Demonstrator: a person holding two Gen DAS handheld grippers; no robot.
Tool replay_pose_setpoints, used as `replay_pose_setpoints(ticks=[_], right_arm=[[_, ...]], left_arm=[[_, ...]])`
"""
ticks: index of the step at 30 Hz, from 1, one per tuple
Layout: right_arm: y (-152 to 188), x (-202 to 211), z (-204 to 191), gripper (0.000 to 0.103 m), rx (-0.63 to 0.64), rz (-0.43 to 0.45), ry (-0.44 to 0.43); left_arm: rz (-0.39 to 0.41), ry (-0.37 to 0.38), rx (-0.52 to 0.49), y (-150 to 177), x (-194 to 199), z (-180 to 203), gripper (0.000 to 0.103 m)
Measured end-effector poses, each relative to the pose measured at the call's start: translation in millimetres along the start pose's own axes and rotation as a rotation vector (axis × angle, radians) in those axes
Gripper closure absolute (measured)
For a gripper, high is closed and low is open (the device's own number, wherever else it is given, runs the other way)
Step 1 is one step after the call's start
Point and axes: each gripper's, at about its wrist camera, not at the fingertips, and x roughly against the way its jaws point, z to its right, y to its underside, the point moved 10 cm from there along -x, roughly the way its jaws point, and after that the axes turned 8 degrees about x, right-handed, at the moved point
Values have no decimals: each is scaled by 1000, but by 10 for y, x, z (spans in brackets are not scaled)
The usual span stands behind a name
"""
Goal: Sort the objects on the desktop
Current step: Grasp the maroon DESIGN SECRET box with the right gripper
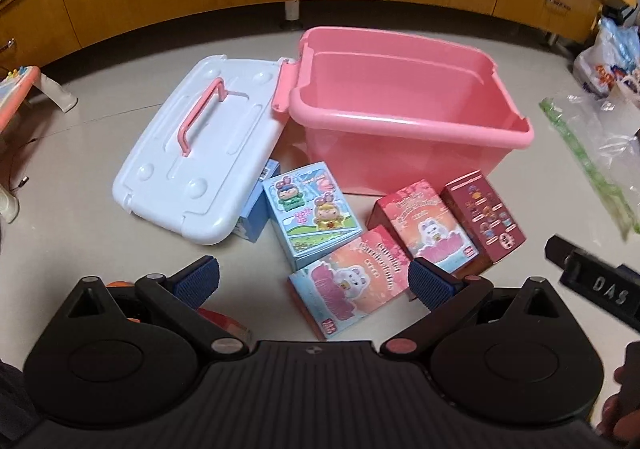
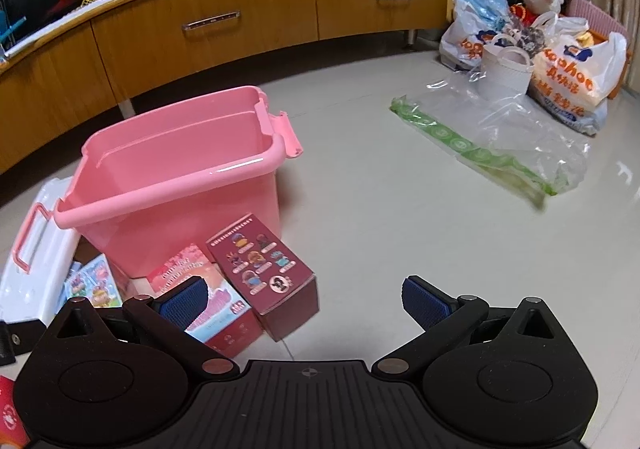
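An empty pink storage bin (image 1: 400, 121) stands on the floor, also in the right wrist view (image 2: 172, 185). Its white lid (image 1: 196, 153) with a pink handle lies to its left. Several small toy boxes lie in front of the bin: a blue box (image 1: 312, 213), a pink-and-blue box (image 1: 352, 281), a pink box (image 1: 428, 229) and a maroon box (image 1: 484, 221), which also shows in the right wrist view (image 2: 268, 273). My left gripper (image 1: 314, 281) is open and empty, just above the pink-and-blue box. My right gripper (image 2: 304, 299) is open and empty, beside the maroon box.
A long wooden cabinet (image 2: 240, 29) runs along the back. A clear plastic bag with a green strip (image 2: 500, 141) lies on the floor to the right, with full shopping bags (image 2: 560, 69) behind it. A small toy table (image 1: 24, 89) stands at far left.
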Motion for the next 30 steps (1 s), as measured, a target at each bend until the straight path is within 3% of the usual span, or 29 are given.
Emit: replay_pose_setpoints(ticks=[9, 17, 21, 25, 30], right_arm=[[-128, -400, -232, 1, 139, -93, -113], [-38, -909, -427, 13, 324, -182, -232], [-53, -1161, -455, 13, 390, -218, -228], [-2, -1363, -402, 23, 404, -272, -239], [31, -1474, -304, 23, 295, -287, -319]], left_arm=[[-53, -61, -22, 43, -215, -1, 0], [-93, -16, -24, 85, -335, 9, 0], [-78, 1, -31, 41, -355, 79, 0], [-45, 12, -9, -39, -351, 108, 0], [-74, 35, 34, -54, -416, 139, 0]])
